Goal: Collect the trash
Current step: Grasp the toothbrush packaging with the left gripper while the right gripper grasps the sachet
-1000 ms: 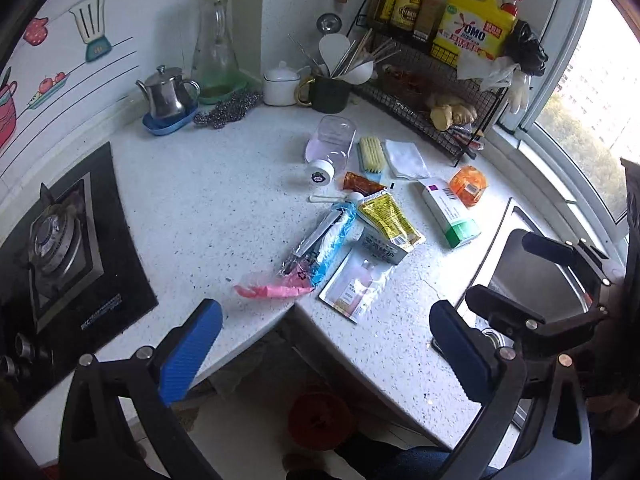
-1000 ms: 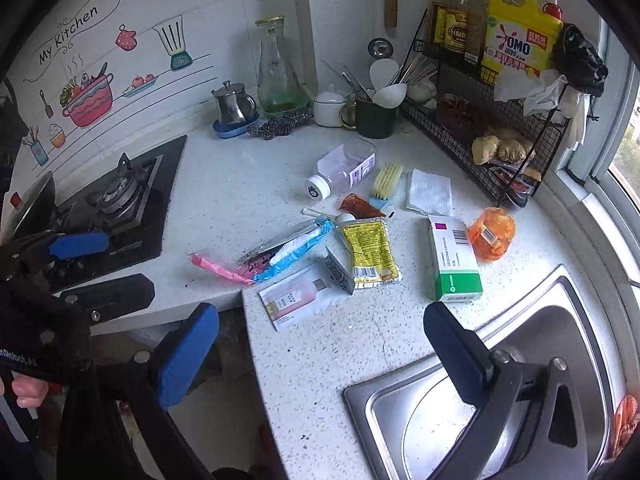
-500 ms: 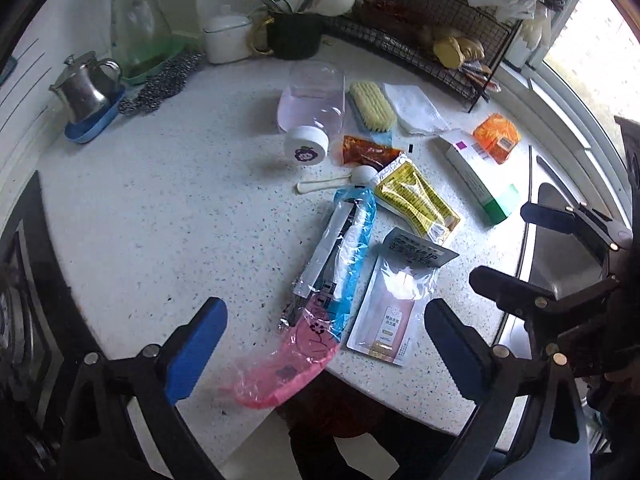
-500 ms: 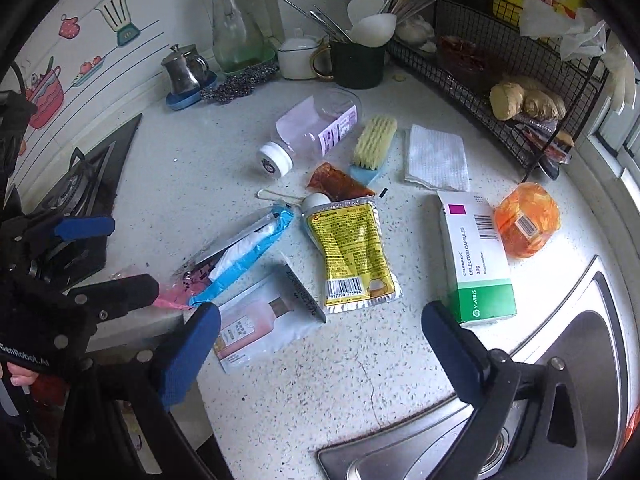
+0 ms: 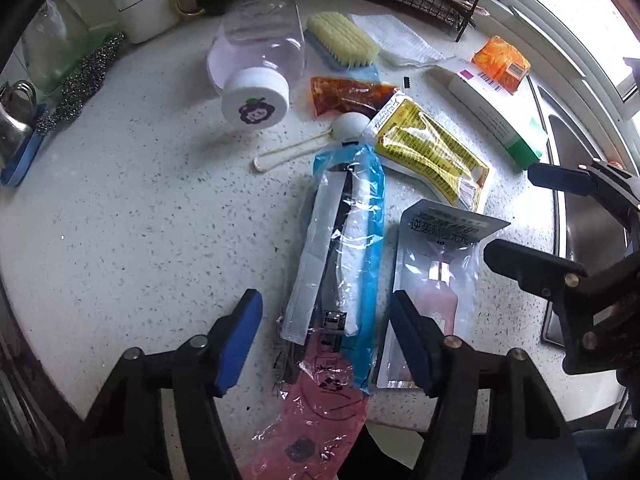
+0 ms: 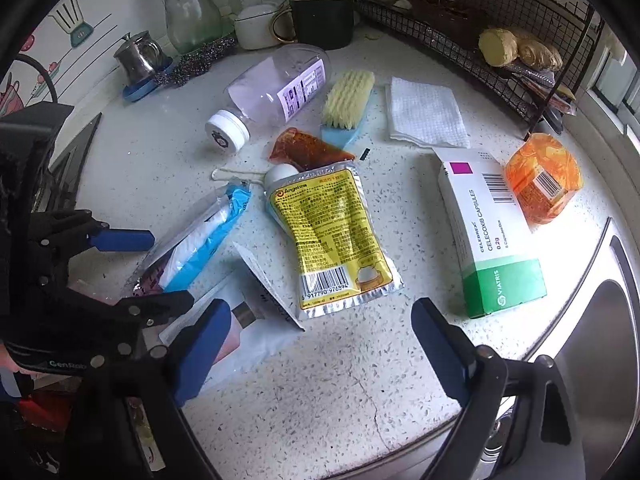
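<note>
At the near edge of the speckled counter [image 5: 120, 220]: left gripper [image 5: 326, 334] closing astride the long blue-and-pink wrapper [image 5: 348, 280], pads not yet pressing. Right gripper [image 6: 320, 344] also narrowing, still wide and empty, poised near the yellow pouch [image 6: 332, 236]. Likely snag: thin crinkly film slipping free, or the clear sachet [image 5: 434, 280] just right of it pinched along too. Only from the left wrist: the wrapper's pink tail overhanging the counter edge. Only from the right wrist: printing on the medicine box [image 6: 492, 236].
</note>
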{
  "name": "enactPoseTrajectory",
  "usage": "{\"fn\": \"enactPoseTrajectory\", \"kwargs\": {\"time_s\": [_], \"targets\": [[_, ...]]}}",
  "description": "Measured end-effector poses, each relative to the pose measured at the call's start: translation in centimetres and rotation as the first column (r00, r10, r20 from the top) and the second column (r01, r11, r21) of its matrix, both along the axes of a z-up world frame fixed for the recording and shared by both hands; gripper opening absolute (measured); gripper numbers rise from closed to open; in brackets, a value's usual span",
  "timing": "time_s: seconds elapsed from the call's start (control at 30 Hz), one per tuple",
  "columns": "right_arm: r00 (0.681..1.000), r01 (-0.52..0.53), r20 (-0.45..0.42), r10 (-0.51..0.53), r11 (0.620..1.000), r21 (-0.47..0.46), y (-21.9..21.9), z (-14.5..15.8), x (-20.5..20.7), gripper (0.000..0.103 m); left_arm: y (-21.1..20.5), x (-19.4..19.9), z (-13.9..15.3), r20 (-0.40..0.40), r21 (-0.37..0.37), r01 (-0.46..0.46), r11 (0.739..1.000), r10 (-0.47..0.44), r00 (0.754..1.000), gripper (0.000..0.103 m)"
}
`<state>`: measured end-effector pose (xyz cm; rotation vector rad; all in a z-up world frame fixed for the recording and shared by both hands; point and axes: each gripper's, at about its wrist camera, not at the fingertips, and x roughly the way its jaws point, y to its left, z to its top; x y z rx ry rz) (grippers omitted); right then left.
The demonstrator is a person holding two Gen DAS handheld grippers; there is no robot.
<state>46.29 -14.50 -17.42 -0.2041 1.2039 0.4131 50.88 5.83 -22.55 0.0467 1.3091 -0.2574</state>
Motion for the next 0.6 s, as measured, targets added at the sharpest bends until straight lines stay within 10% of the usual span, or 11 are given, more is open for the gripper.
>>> {"fn": "enactPoseTrajectory", "kwargs": {"time_s": [0.3, 0.6], "targets": [[1.000, -0.019, -0.014, 0.019, 1.000, -0.005, 1.0, -0.5, 0.3, 0.091, 1.2, -0.1, 0.3, 0.016, -0.004, -0.014, 1.000, 0.014, 1.000, 0.015], [0.996, -0.083, -0.027, 0.084, 0.996, 0.028, 2.5, -0.4, 0.4, 0.078, 3.2, -2.2, 1.9, 0.039, -0.064, -0.121, 0.991, 0.124, 0.992, 0.008]]}}
